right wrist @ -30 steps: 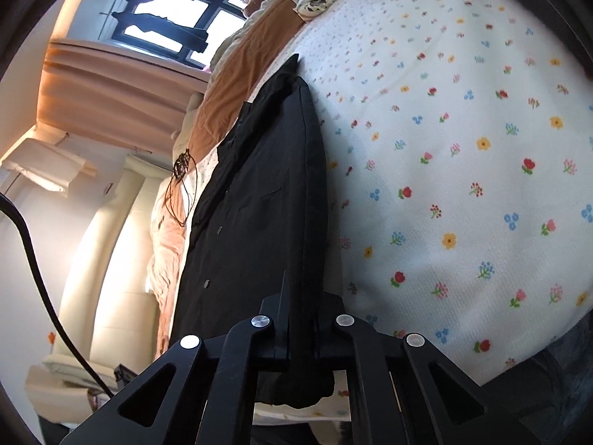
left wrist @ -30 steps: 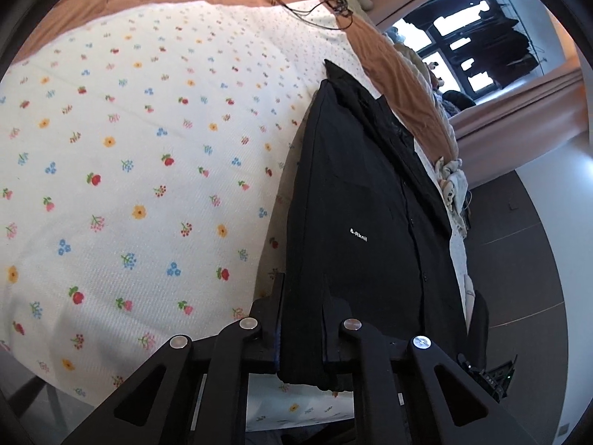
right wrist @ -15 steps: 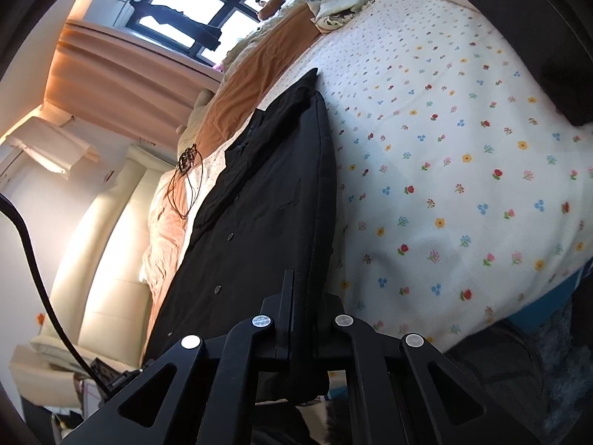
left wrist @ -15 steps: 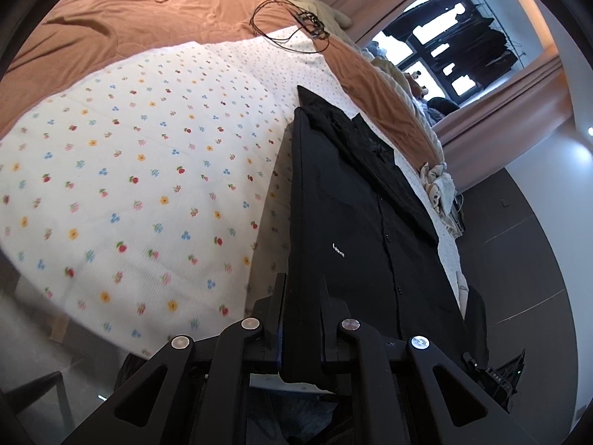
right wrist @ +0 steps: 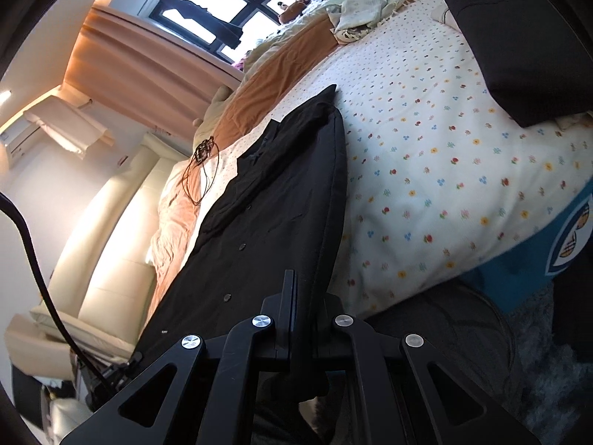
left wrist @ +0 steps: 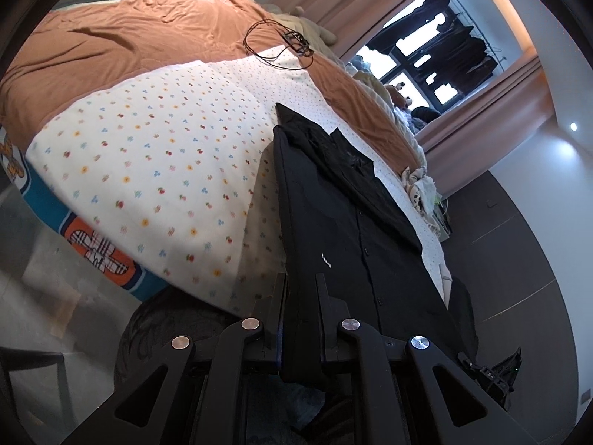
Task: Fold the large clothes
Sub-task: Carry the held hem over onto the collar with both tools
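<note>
A black button-up shirt [left wrist: 333, 230] lies lengthwise on a bed, on a white floral-print sheet [left wrist: 155, 170], w/ its collar at the far end and its near hem hanging past the bed's edge. The left hand-held gripper [left wrist: 301, 296] is clamped on the shirt's hem edge, fabric pinched between its two black fingers. The right hand-held gripper [right wrist: 304, 293] is likewise clamped on the hem at the shirt's other side, w/ a fold of cloth drooping below the fingers.

Seen from the left wrist, the shirt's button placket runs down its middle and a small white logo sits on the chest. Beyond the shirt's collar, a rust-orange blanket [left wrist: 122, 37] covers the bed's far part, and a tangled black cable [left wrist: 285, 42] rests where blanket meets sheet. Past the shirt, a window [left wrist: 433, 59] w/ peach curtains shows dark garments hanging outside.

From the right wrist, a dark cushion [right wrist: 519, 48] sits on the sheet, well apart from the shirt. A crumpled cream cloth [right wrist: 363, 11] lies near the bed's far corner.
</note>
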`<state>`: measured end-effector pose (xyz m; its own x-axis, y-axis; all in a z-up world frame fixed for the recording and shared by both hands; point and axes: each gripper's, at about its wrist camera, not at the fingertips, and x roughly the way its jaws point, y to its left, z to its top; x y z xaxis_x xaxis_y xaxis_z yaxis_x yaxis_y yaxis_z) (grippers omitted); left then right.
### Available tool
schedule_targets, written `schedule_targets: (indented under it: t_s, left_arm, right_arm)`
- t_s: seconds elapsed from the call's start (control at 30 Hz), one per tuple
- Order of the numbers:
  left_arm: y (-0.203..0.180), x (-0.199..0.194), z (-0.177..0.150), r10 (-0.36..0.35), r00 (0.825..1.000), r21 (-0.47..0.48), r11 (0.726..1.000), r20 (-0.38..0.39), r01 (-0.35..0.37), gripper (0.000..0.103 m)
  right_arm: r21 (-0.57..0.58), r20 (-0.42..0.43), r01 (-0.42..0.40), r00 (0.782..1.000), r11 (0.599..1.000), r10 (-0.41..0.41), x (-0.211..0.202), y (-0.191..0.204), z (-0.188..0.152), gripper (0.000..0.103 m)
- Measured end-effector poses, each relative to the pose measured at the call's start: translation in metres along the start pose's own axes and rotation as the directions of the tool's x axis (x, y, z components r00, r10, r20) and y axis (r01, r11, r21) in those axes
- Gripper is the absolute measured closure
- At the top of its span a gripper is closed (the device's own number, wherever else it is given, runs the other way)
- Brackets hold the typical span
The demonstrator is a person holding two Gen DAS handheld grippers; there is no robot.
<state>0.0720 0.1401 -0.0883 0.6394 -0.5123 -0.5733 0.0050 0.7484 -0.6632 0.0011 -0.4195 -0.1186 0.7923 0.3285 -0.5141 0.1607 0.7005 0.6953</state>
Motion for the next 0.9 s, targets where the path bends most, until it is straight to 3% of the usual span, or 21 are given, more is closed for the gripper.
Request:
schedule_targets:
  t_s: [0.4, 0.9]
  left_arm:
    - [-0.002, -0.046, -0.031, -0.055, 0.998, -0.002, 0.998, 0.033, 0.055, 0.091]
    - [-0.032, -0.124, -0.023, -0.145, 0.980, 0.056, 0.989, 0.133, 0.139, 0.091]
  right_arm:
    - [-0.037, 0.013, -0.029, 0.999, 0.999, 0.029, -0.043, 0.008, -0.030, 0.097]
    - [-0.100, 0.085, -0.107, 0.990, 0.989, 0.116, -0.120, 0.065, -0.040, 0.097]
